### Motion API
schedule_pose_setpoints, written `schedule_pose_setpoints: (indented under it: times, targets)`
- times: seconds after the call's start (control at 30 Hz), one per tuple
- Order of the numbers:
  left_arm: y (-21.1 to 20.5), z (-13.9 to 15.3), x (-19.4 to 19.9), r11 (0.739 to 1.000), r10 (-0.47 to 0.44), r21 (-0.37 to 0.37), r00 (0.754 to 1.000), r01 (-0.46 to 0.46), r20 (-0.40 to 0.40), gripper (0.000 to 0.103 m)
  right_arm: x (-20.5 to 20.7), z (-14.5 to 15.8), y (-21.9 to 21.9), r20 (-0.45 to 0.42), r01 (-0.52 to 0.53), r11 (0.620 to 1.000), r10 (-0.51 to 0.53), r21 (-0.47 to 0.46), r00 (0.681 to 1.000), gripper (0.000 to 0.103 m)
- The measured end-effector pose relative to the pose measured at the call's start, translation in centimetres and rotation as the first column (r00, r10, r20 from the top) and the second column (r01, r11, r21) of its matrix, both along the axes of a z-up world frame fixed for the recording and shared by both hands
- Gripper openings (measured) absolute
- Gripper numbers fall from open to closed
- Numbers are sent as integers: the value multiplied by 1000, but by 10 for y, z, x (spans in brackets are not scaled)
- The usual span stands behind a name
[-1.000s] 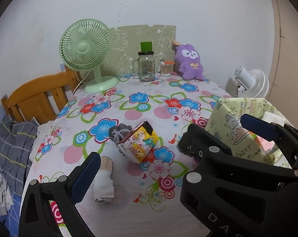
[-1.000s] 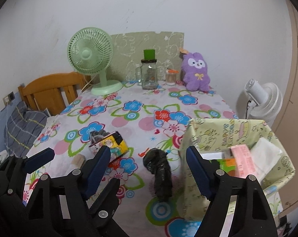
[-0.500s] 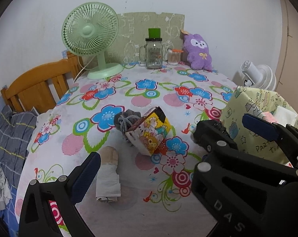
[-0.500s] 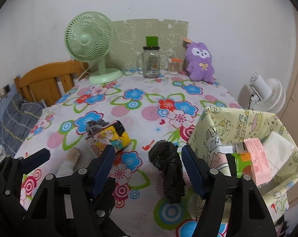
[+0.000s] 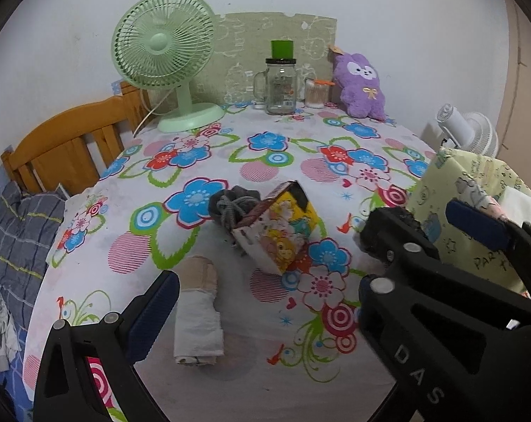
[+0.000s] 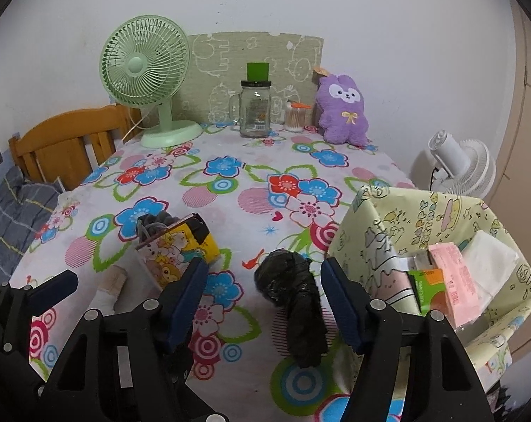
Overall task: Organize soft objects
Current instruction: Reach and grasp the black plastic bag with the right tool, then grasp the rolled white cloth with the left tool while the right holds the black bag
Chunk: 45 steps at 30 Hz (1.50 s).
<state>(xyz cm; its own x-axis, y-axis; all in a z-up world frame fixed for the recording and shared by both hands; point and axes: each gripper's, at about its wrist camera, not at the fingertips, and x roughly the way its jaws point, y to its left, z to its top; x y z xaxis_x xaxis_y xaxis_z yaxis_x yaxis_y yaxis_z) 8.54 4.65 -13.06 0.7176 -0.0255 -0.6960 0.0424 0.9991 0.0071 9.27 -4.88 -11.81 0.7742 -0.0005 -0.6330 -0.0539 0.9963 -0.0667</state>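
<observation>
The right gripper (image 6: pixel 263 299) is closing around a crumpled black plastic bundle (image 6: pixel 293 299), its pads not yet touching; the left gripper (image 5: pixel 311 256) gapes empty. Beyond, a yellow cartoon-printed box (image 5: pixel 277 232) partly hides something grey, perhaps knitted.

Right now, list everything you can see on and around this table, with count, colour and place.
black bag bundle: 1, black, near table edge, between the right claw's fingers, not yet pinched
rolled socks: 1, white and beige, near left
cartoon box: 1, yellow, tipped at centre
grey bundle: 1, grey, at the box's mouth
storage bin: 1, pale yellow print, right, holding packets and tissue
plush: 1, purple, back right
jar: 1, clear, green block on lid, back
swab pot: 1, clear, beside jar
desk fan: 1, green, back left
white fan: 1, off table, right
chair: 1, wooden, left
left claw: 1, black, open
right claw: 1, black, closing
</observation>
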Motion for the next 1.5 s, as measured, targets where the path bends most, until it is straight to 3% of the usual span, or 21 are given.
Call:
schedule_pose_setpoints:
  times: [0.8, 0.87, 0.97, 1.07, 1.5]
  targets:
    - [-1, -33, 17, 1000, -1, 25, 996, 4, -87, 103, 17, -40, -5, -81, 127, 992, -125, 16, 989, 63]
    - [-1, -35, 18, 999, 3, 37, 996, 0, -90, 102, 19, -43, -4, -92, 125, 992, -124, 13, 988, 59]
    - [-1, -38, 20, 999, 8, 50, 995, -4, -97, 102, 22, -48, -3, -120, 116, 993, -115, 1, 986, 44]
    - [-1, -40, 21, 998, 15, 66, 995, -8, -100, 102, 25, -50, -2, -127, 99, 995, -101, -18, 987, 20]
    - [12, -30, 16, 998, 43, 58, 996, -39, -72, 102, 24, -43, 9, -115, 35, 999, -32, 24, 993, 12]
